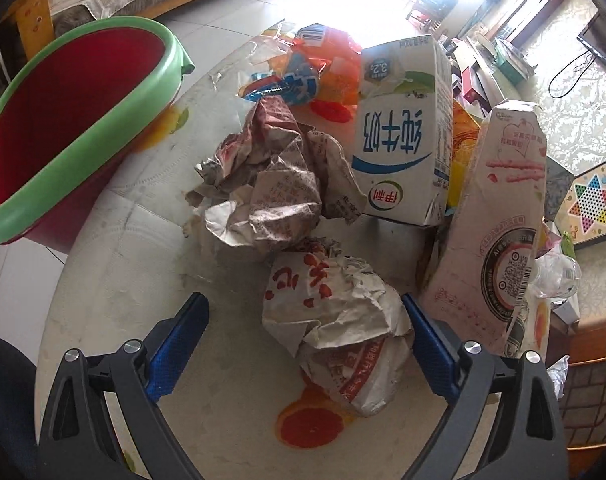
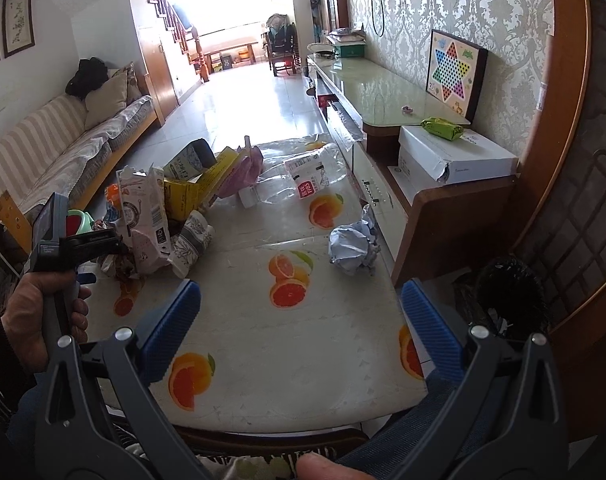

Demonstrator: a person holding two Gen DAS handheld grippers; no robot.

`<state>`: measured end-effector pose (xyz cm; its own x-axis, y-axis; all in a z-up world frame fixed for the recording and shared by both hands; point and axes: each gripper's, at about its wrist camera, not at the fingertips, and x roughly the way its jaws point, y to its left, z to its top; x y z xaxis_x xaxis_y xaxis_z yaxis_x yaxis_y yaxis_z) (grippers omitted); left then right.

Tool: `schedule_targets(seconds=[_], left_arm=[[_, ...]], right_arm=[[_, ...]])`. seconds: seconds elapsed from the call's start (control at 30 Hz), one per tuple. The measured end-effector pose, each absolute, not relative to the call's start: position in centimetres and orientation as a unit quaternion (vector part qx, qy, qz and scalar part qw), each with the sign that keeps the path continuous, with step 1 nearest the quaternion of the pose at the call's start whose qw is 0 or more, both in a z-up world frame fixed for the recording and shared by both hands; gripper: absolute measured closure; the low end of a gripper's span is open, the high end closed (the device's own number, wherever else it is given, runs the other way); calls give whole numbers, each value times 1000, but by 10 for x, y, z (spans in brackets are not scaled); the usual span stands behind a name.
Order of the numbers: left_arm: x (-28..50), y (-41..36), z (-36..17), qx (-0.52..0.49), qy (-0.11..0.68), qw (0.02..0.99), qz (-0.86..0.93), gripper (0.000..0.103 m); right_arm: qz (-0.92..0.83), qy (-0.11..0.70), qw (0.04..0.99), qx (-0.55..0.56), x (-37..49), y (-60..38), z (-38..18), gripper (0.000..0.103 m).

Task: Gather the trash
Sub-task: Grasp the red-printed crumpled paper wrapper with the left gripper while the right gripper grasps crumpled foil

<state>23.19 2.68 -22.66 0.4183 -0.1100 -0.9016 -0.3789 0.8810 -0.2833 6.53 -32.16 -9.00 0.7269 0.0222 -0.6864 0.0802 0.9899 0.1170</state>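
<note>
Risk, left wrist view: left gripper (image 1: 305, 330) jaws wide apart, nothing clamped; crumpled wrapper (image 1: 335, 320) between them, nearer the right pad, pink carton (image 1: 499, 248) just beyond that pad. Could snag the carton on closing or pinch only loose paper. Red bin (image 1: 63, 120) well off to the left. Right wrist view: right gripper (image 2: 301, 316) jaws apart, empty; paper ball (image 2: 353, 248) ahead, near the table (image 2: 343, 376) edge, could get knocked off.
</note>
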Motion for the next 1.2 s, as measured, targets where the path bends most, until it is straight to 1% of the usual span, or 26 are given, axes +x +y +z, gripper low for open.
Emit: schedule_targets(seconds=[0.03, 0.07, 0.1, 0.17, 0.2, 0.27, 0.3, 0.37, 0.57, 0.63, 0.83, 0.87, 0.93, 1.0, 1.07, 1.1, 1.13, 1.2], left_arm=[[233, 24, -229, -231, 534, 810, 80, 16], [233, 23, -230, -230, 531, 812, 75, 23], [234, 19, -230, -226, 529, 815, 69, 26], [238, 11, -226, -218, 528, 819, 55, 44], [239, 6, -223, -212, 528, 821, 48, 49], [243, -4, -214, -197, 528, 825, 36, 64], [243, -8, -212, -190, 529, 827, 30, 68], [243, -14, -205, -177, 526, 831, 20, 73], [229, -29, -175, -128, 501, 856, -11, 75], [208, -28, -167, -108, 490, 865, -20, 75], [170, -21, -145, -85, 460, 883, -44, 75], [166, -20, -142, -86, 457, 884, -47, 75], [158, -15, -138, -90, 451, 886, -52, 75], [154, -13, -136, -94, 447, 888, -52, 75], [149, -8, -134, -99, 444, 889, -52, 75], [146, -6, -133, -100, 442, 890, -51, 75], [143, -3, -132, -102, 440, 891, -51, 75], [137, 3, -131, -105, 437, 892, -49, 75]], right_arm=[[-16, 371, 926, 67, 66, -324, -92, 3], [-16, 376, 924, 65, 68, -327, -95, 3], [-16, 381, 922, 65, 70, -329, -99, 3], [-17, 387, 920, 63, 75, -335, -104, 3], [-16, 388, 919, 61, 77, -337, -107, 3], [-14, 392, 918, 60, 83, -340, -112, 3], [-12, 394, 917, 62, 87, -342, -114, 3], [-5, 398, 915, 65, 96, -346, -119, 3], [-9, 397, 916, 58, 135, -348, -132, 3], [-33, 409, 912, 25, 153, -346, -141, 3], [-46, 442, 896, -2, 194, -348, -174, 4], [-47, 446, 894, -5, 197, -348, -179, 5], [-49, 455, 889, -7, 203, -348, -185, 10], [-54, 466, 883, -12, 207, -349, -192, 23], [-55, 479, 876, -5, 210, -351, -199, 29], [-55, 484, 873, -2, 211, -351, -202, 36], [-57, 486, 872, -4, 210, -351, -203, 38], [-63, 482, 874, -9, 207, -349, -202, 47]])
